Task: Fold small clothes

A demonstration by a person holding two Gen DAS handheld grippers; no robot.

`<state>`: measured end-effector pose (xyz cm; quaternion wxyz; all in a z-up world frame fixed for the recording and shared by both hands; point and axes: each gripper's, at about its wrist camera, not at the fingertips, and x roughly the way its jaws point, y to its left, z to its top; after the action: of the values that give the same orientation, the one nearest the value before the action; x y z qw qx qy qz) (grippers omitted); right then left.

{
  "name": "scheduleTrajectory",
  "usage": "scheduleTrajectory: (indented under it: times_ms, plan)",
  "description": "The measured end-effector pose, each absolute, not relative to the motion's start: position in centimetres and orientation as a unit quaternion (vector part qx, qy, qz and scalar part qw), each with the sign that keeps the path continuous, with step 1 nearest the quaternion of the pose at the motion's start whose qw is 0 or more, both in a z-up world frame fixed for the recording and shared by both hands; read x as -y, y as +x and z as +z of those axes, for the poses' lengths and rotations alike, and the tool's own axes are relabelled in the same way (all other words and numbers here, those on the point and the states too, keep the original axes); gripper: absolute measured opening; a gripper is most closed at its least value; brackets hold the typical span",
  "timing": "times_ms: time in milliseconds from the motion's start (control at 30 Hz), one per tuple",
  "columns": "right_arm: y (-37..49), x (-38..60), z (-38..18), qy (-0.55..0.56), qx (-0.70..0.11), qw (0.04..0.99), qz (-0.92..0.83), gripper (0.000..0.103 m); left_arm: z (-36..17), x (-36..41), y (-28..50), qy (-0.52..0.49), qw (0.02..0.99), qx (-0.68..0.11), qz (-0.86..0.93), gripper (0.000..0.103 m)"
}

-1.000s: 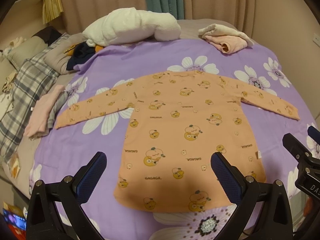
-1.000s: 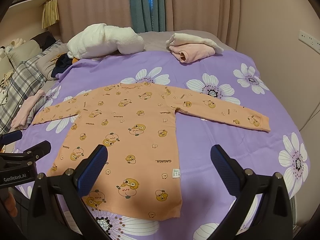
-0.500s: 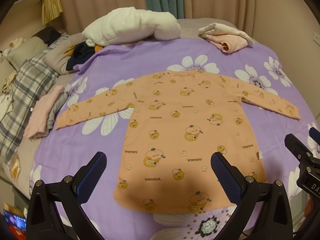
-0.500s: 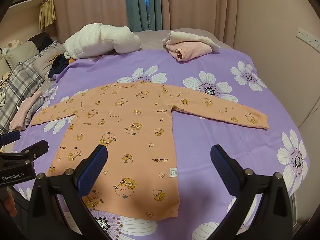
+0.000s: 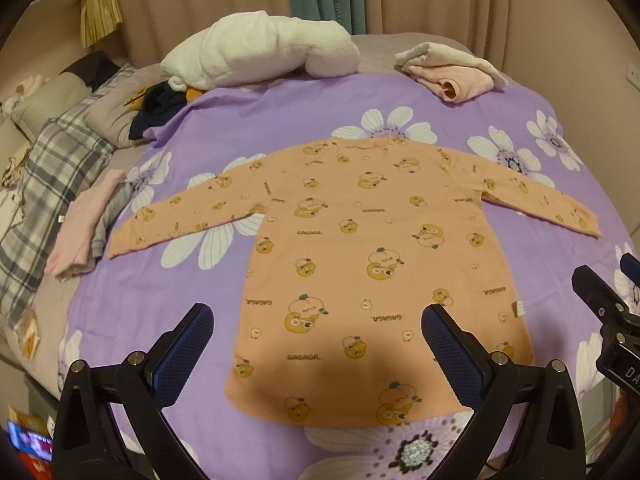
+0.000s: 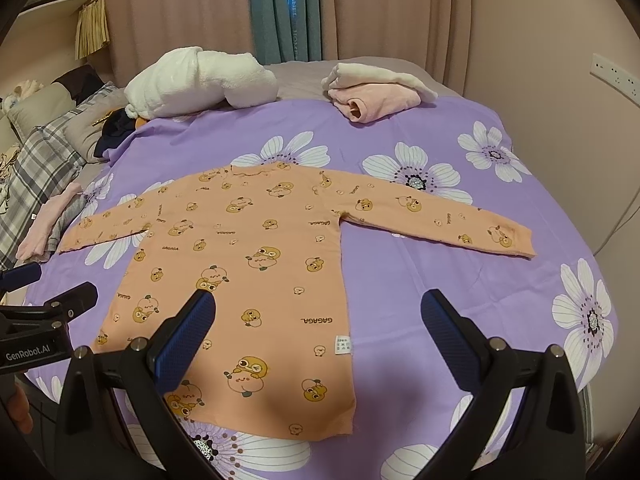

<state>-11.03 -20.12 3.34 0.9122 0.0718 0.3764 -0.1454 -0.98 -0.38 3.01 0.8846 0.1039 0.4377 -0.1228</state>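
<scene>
Both sets of fingers stand wide apart and grip nothing. The left gripper [image 5: 316, 334] hangs over the hem end of the orange shirt [image 5: 372, 264], low in the left wrist frame; the right gripper [image 6: 318, 322] hangs over the shirt's right edge, with one pad [image 6: 184, 340] above the cloth and the other above bare sheet.

The shirt lies flat in mid-frame on the purple bed sheet [image 6: 420, 288], neck toward the top of the frame, both sleeves spread out sideways, no fold made yet. The likely first step is a sleeve fold: each gripper should come down on a cuff or shoulder seam, pinch only the shirt's layers and not the sheet beneath, then lift low and carry the sleeve inward across the body so the edges line up.

The fabric looks like thin, soft knit printed with small cartoon figures, limp enough to wrinkle if dragged. The sheet is smooth, with large white flowers. A fluffy white bundle [image 5: 260, 52] and a folded pink garment [image 5: 452, 72] sit near the top of the frame
</scene>
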Motion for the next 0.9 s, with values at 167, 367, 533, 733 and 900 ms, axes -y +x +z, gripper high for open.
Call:
scheduleTrajectory:
  times_ms: [167, 367, 533, 733, 900]
  plan:
    - [-11.05, 20.14, 3.36, 0.071, -0.376, 0.912, -0.145, 0.103, 3.00, 0.36, -0.99, 0.104, 0.885, -0.437, -0.123, 0.103]
    - [-11.06, 20.16, 3.41, 0.071, -0.376, 0.912, -0.145, 0.103, 3.01, 0.35, -0.96, 0.105, 0.884, -0.438, -0.123, 0.103]
    - [-11.13, 20.31, 3.54, 0.072, -0.376, 0.912, -0.147, 0.103, 2.88, 0.32, -0.91, 0.105, 0.884, -0.439, -0.123, 0.103]
    - [-11.10, 20.43, 3.39, 0.072, -0.379, 0.911, -0.147, 0.103, 2.55, 0.41, -0.96, 0.108, 0.883, -0.441, -0.122, 0.103]
    - [-11.16, 20.56, 3.28, 0.074, -0.380, 0.910, -0.149, 0.103, 2.30, 0.61, -0.84, 0.108, 0.881, -0.444, -0.122, 0.103]
